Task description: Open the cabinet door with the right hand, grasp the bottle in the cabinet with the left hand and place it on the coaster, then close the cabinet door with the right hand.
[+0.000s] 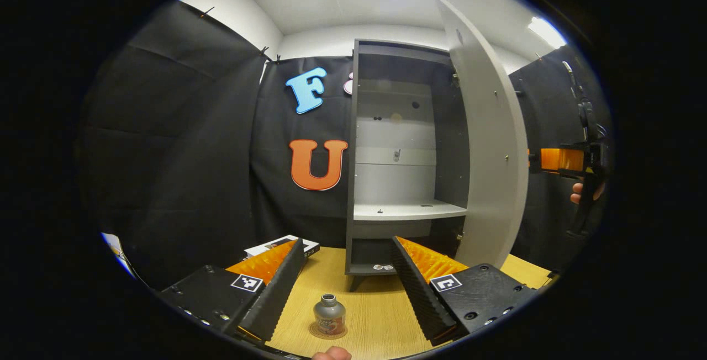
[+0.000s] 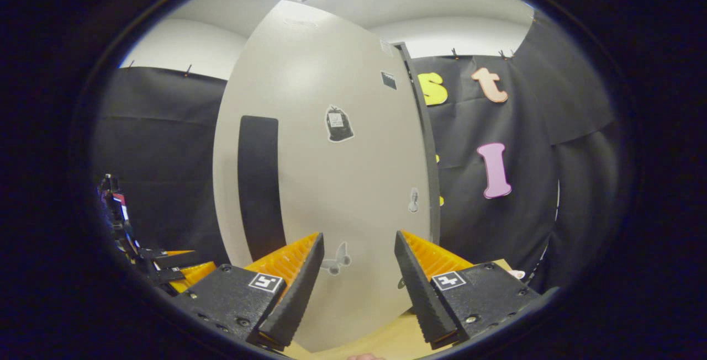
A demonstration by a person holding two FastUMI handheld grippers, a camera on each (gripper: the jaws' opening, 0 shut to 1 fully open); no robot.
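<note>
A small grey bottle [image 1: 329, 313] stands upright on a round coaster [image 1: 316, 333] on the wooden table [image 1: 375, 299], low between the fingers of my left gripper [image 1: 348, 241], which is open and not touching it. Behind it the dark cabinet [image 1: 406, 211] stands open with a bare pale shelf. Its pale door [image 1: 489, 150] is swung out to the right. In the right gripper view, my right gripper [image 2: 359, 236] is open, facing the door's outer face [image 2: 331, 183] close up, right of the dark vertical handle [image 2: 259, 189]. The jaws hold nothing.
A flat white and black box [image 1: 281, 245] lies on the table left of the cabinet. Beyond the door's edge, a hand holds the right gripper [image 1: 563, 160]. Black cloth walls surround the booth. The left gripper [image 2: 165, 266] shows at the far left of the right gripper view.
</note>
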